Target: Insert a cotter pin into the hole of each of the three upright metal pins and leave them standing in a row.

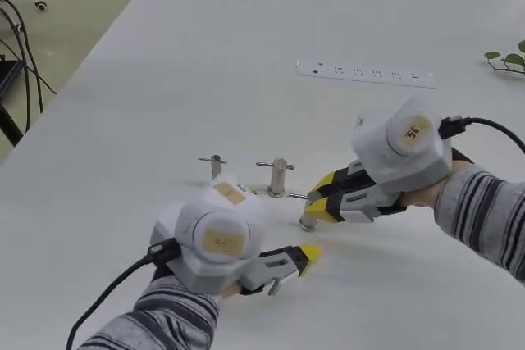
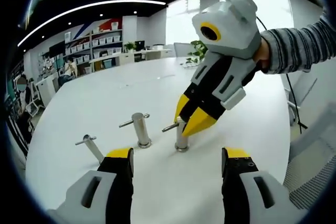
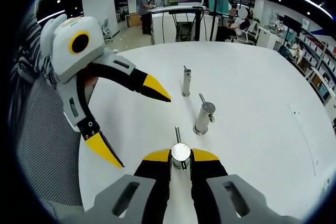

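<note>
Jaws of right gripper (image 1: 321, 207) clamp the near pin (image 1: 308, 221); left gripper (image 2: 177, 156) jaws gape nearby. Middle pin (image 1: 278, 176), far pin (image 1: 216, 165) and power strip (image 1: 365, 74) share the counter (image 1: 205, 55).

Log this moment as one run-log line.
left gripper open | right gripper shut on near pin | middle pin, far pin upright, cotter pins in

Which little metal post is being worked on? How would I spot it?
On the white table, three metal pins stand in a row. It is the end pin nearest the person, the only one gripped by the right tongs.
</note>
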`<state>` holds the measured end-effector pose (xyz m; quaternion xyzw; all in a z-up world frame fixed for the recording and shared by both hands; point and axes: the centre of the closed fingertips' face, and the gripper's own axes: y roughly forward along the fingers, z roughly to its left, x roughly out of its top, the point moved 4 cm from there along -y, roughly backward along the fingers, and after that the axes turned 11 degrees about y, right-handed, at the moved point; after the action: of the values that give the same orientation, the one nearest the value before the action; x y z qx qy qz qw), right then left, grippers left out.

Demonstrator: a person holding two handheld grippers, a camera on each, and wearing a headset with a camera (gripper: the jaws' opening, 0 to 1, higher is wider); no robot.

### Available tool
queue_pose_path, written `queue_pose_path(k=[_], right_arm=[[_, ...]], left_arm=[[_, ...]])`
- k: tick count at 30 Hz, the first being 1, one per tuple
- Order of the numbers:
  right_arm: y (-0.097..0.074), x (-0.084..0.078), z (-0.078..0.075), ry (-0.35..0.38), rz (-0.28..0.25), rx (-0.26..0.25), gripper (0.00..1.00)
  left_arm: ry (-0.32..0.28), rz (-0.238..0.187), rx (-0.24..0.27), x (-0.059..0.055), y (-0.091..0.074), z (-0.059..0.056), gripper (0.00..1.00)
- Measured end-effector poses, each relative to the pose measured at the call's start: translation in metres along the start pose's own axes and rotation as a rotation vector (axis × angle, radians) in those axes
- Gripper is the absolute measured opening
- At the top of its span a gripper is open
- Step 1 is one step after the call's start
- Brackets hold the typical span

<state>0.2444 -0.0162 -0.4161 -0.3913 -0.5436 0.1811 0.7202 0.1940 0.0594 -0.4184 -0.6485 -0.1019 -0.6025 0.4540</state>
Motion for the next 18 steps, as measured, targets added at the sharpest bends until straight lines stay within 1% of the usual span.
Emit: queue_pose_path(k=[7, 11, 13, 16, 18], right_arm=[[-0.009, -0.001, -0.017, -0.008, 0.017, -0.022, 0.08], [-0.013, 0.001, -0.024, -0.018, 0.027, -0.027, 0.08], [-0.014, 0.002, -0.029, -0.007, 0.027, -0.027, 0.08], [-0.014, 0.003, -0.032, -0.013, 0.029, -0.026, 0.08], [-0.013, 0.003, -0.034, -0.021, 0.038, -0.025, 0.08]], left_arm=[[-0.022, -0.044, 0.003, 0.009, -0.015, 0.011, 0.71], [-0.029, -0.048, 0.013, 0.008, -0.023, 0.017, 0.72], [-0.040, -0.052, 0.026, 0.006, -0.027, 0.022, 0.74], [-0.055, -0.053, 0.049, 0.004, -0.034, 0.032, 0.75], [-0.055, -0.051, 0.064, 0.003, -0.037, 0.038, 0.76]])
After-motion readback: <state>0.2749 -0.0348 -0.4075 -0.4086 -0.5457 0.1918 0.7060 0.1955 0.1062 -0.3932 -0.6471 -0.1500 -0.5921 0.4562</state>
